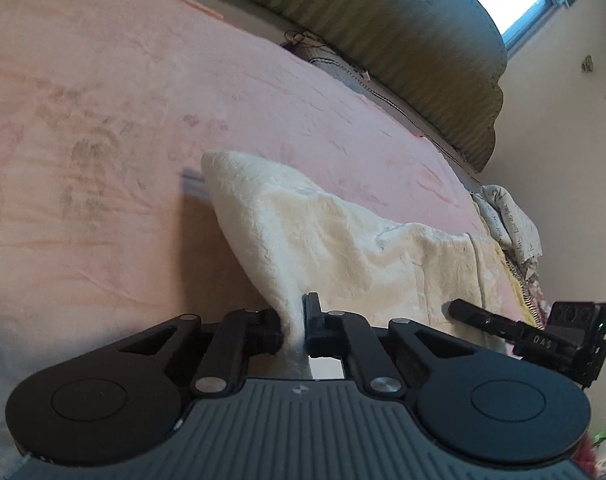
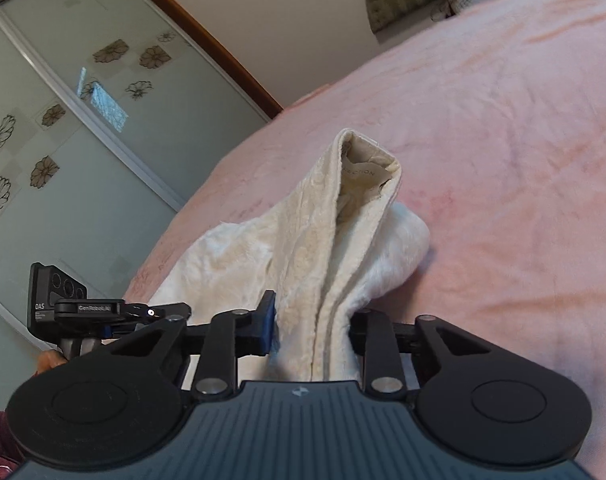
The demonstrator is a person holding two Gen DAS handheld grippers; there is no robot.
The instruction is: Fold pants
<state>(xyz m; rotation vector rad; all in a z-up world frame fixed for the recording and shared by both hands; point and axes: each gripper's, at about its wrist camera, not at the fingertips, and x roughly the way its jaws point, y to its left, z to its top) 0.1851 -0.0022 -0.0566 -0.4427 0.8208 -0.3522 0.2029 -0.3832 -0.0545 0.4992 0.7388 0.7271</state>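
The pants (image 1: 327,232) are cream-white and fluffy, held up over a pink bed. My left gripper (image 1: 295,326) is shut on a thin edge of the pants. My right gripper (image 2: 313,326) is shut on a thick bunch of the pants (image 2: 303,248), near the waistband with its label (image 2: 367,164) standing up above it. The right gripper (image 1: 523,330) shows at the right of the left wrist view, and the left gripper (image 2: 91,310) at the left of the right wrist view. The fabric hangs between both grippers.
The pink bedspread (image 1: 123,120) fills most of both views. A green scalloped headboard (image 1: 415,48) and window (image 1: 515,4) stand behind. Pillows and bedding (image 1: 511,228) lie at the bed's right side. A flowered glass wardrobe door (image 2: 63,120) is at left.
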